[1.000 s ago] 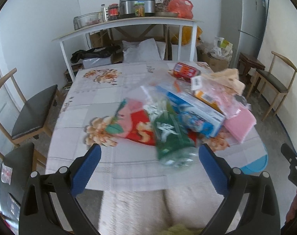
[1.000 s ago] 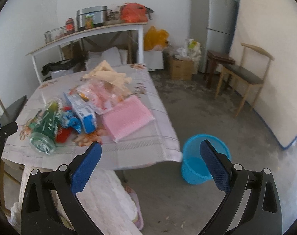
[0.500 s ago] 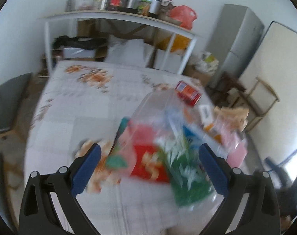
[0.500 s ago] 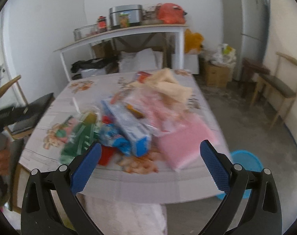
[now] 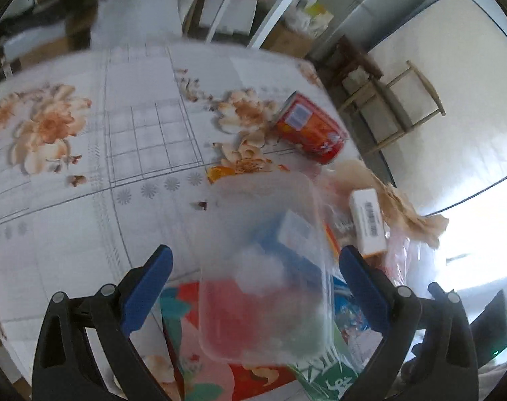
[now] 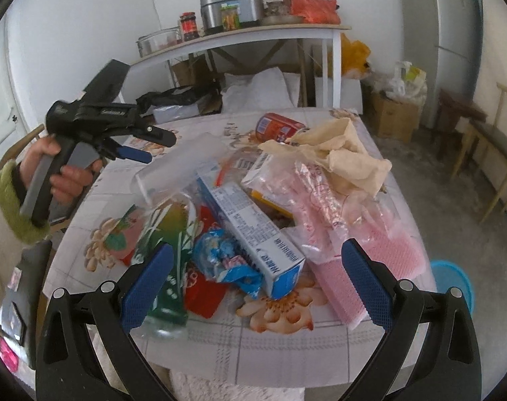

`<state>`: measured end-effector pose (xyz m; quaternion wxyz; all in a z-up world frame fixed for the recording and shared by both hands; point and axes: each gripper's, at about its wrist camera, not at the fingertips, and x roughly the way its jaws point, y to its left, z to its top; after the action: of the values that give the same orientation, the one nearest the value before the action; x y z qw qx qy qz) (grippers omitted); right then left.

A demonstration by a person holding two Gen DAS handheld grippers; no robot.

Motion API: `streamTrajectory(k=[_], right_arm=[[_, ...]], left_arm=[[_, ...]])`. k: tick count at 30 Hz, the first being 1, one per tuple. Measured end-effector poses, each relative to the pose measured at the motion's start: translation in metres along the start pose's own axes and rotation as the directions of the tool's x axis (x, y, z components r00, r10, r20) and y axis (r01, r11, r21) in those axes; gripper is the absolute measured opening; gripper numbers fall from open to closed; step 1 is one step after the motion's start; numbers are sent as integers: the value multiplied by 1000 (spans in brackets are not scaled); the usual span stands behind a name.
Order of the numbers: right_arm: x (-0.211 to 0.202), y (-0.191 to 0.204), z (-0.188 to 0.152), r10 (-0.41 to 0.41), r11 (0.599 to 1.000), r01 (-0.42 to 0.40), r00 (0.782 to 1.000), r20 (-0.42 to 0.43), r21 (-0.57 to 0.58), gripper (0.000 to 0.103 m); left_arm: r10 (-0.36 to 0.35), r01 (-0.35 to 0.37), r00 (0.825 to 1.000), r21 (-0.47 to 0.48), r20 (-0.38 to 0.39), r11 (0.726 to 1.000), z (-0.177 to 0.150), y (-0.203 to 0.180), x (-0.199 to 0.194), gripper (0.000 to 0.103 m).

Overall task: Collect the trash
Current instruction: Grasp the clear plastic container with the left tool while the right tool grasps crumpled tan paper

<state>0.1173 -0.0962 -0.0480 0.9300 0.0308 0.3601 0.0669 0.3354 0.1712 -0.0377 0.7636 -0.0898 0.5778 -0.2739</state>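
A heap of trash lies on the flowered table: a green bottle, a blue-and-white carton, a crumpled blue wrapper, pink plastic bags, a beige crumpled bag and a red can. A clear plastic tub rests tilted on the heap, straight ahead of my open left gripper. The red can lies beyond it. My right gripper hangs open above the near table edge, over the carton and wrapper. The left gripper also shows at the left, in a hand.
A blue bin stands on the floor right of the table. Behind the table is a white shelf with pots and jars. A fridge, a wooden chair and boxes line the right side.
The left gripper has moved forward and down over the table, close to the clear tub. The right gripper has swung left from the blue bin to face the heap.
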Motion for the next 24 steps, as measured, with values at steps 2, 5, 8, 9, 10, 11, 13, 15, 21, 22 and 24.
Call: streamTrajectory(k=[2,5,8,9,10,11,13,15,21,22,24], right_arm=[[5,-4,2,-3,1000,3,1000,-8,5,96],[9,-7,4,-4,1000,4,1000,-13,15,96],[10,-8,6,1,1000,0,1000,-13,24,96],[10,-8,7,1,1000,-1,1000,-11,24,96],[10,-8,7,1,1000,-1,1000,-8,24,96],[10,-7,7,1,1000,-1,1000,-6,24,96],[10,-6,9,2,1000,-2,1000,-1,29,96],[10,-6,8,4,999,-4,1000,0,35,96],[-7,-13,10,-1,999,0,999,41,39,96],[-10,-15,10,-5,999,3,999,48,40,96],[-16,-22,12,-5,999,2,998,57,43,96]], left_arm=[[-28,26,997,-31,-77,999,10,8,14,98],[-88,78,986,-72,-141,994,15,16,27,97],[-108,95,976,-80,-191,992,18,16,37,97],[-115,98,971,-89,-209,991,18,15,39,97],[-123,104,968,-96,-219,990,21,15,44,97],[-138,117,964,-105,-226,988,21,14,45,97],[-149,128,962,-103,-230,986,21,11,44,97],[-130,113,963,-86,-235,990,20,7,45,97],[-81,67,972,-69,-222,995,18,4,43,85],[-81,67,973,-73,-215,995,17,4,43,84],[-82,67,977,-82,-197,994,15,6,41,83]])
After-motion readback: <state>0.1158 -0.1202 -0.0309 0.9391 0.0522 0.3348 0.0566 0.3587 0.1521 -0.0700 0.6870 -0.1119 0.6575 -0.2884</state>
